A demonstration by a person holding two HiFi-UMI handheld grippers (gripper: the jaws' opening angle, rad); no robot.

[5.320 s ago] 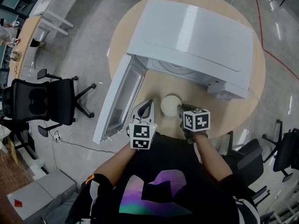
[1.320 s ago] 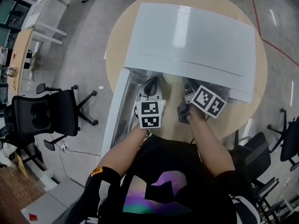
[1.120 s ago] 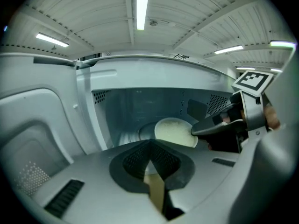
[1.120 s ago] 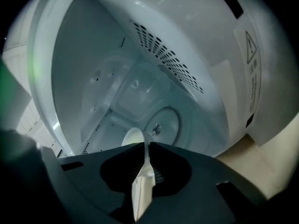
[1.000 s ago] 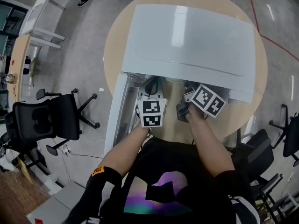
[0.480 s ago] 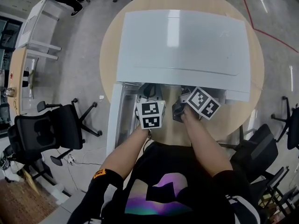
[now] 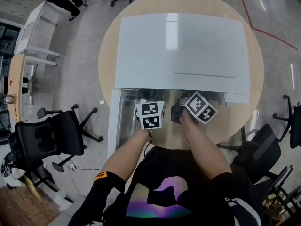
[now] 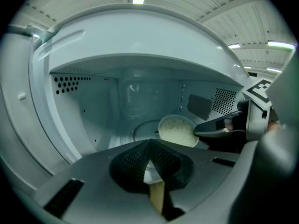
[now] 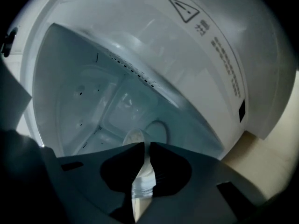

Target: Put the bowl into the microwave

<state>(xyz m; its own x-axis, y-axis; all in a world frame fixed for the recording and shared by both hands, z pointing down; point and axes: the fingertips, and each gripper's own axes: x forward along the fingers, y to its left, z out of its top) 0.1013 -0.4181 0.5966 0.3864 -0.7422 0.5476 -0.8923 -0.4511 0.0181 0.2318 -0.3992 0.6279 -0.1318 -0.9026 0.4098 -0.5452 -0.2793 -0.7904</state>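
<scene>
White microwave (image 7: 181, 46) on a round wooden table (image 7: 106, 65), door (image 7: 114, 126) swung wide open to the left, black office chair (image 7: 44, 140) on the floor well apart from it. Right gripper (image 9: 143, 149) extended into the cavity, jaws clenched on the near rim of the pale bowl (image 8: 176, 130), thin white wall pinched between the pads. Bowl upright inside the microwave, over the right part of the round turntable (image 8: 140, 130), about mid-cavity; resting on it or held just above it, hard to say from these angles. Left gripper (image 8: 149, 146) at the cavity mouth, left of the bowl and apart from it, jaws pressed together tip to tip with nothing between them. From above, both grippers tucked under the microwave's front edge, bowl hidden beneath the top panel.
</scene>
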